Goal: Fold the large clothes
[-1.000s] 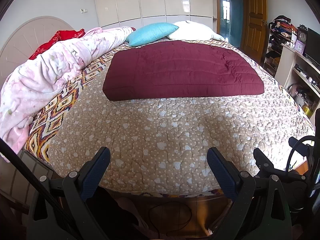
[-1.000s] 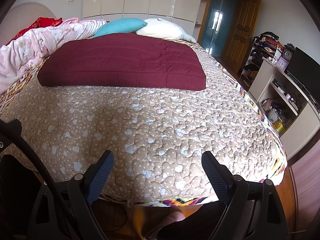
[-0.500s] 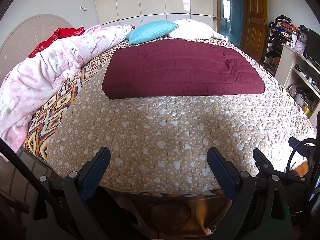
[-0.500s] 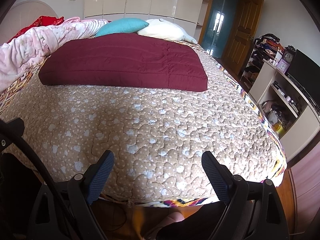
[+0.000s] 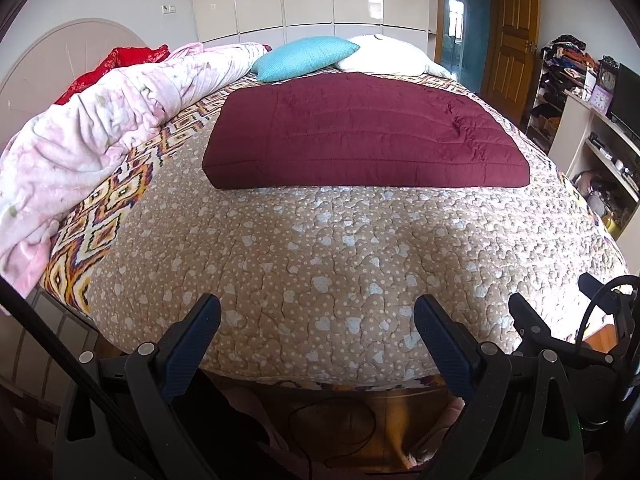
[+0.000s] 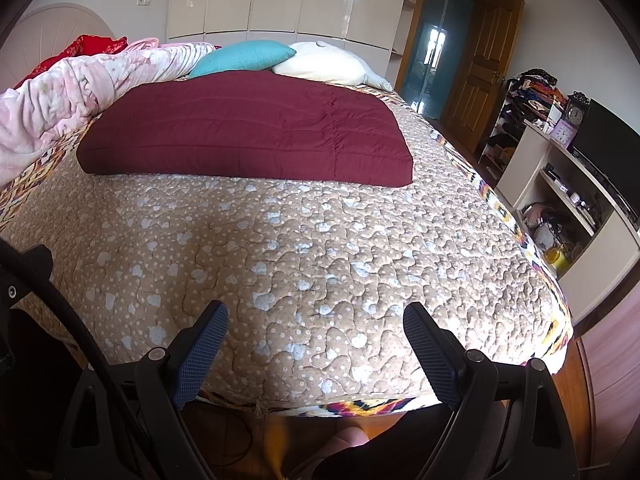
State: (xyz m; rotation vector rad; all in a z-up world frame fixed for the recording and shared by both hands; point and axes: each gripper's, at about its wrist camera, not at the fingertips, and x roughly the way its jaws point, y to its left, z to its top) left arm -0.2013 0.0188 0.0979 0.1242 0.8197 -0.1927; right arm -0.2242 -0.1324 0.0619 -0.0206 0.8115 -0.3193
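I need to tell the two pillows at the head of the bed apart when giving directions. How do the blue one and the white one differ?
The blue pillow is teal with a textured weave; the white pillow is cream and smooth. The blue pillow looks smaller; the white pillow looks larger and wider. The blue pillow lies next to the pink blanket; the white pillow lies on the side towards the door. Both rest just beyond the maroon quilt, and they touch or overlap.

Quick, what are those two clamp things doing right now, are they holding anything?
Left gripper: jaws open, holding nothing, above the near edge of the bed.
Right gripper: jaws open, holding nothing, also over the bed edge.
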